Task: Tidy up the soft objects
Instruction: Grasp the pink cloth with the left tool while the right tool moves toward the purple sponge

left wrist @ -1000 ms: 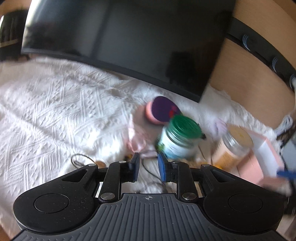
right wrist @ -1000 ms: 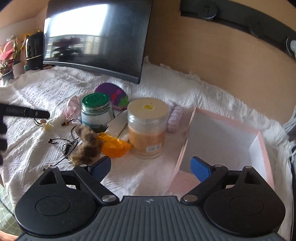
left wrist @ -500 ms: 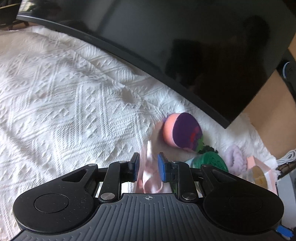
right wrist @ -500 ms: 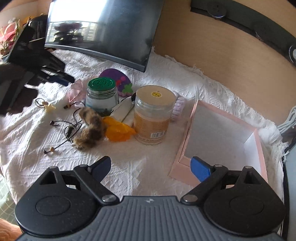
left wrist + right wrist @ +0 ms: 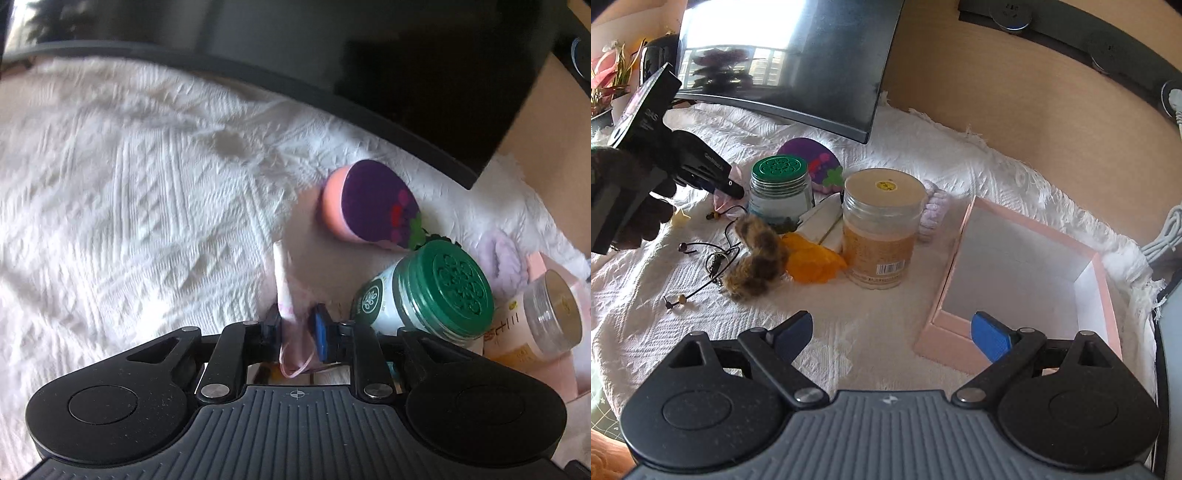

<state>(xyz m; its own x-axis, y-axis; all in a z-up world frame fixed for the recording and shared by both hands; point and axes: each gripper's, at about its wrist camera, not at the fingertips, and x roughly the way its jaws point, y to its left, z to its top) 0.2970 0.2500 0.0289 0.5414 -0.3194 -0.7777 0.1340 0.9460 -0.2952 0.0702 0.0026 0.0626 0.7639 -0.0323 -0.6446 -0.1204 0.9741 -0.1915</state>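
A thin pink cloth [image 5: 286, 295] lies crumpled on the white bedspread [image 5: 129, 221], left of the green-lidded jar [image 5: 424, 291]. My left gripper [image 5: 295, 328] points down at it; its jaws are closing with the cloth's folds between the pads and touching both. The right wrist view shows the same gripper [image 5: 733, 192] in a gloved hand, tips on the pink cloth [image 5: 722, 199]. My right gripper [image 5: 892, 336] hangs open and empty before the open pink box [image 5: 938, 332]. A purple-and-pink plush pad [image 5: 369, 203], a lilac scrunchie [image 5: 934, 206] and a brown furry piece [image 5: 757, 258] lie nearby.
A black monitor [image 5: 798, 66] stands along the back. An amber jar [image 5: 882, 229], an orange piece [image 5: 812, 262], a white card [image 5: 823, 221] and a thin black beaded cord [image 5: 713, 258] crowd the middle. Wooden wall [image 5: 1015, 110] behind, cables [image 5: 1167, 236] at the right edge.
My left gripper came down and forward onto the pink cloth, and its jaws have narrowed around it. The right gripper has stayed in place, still open.
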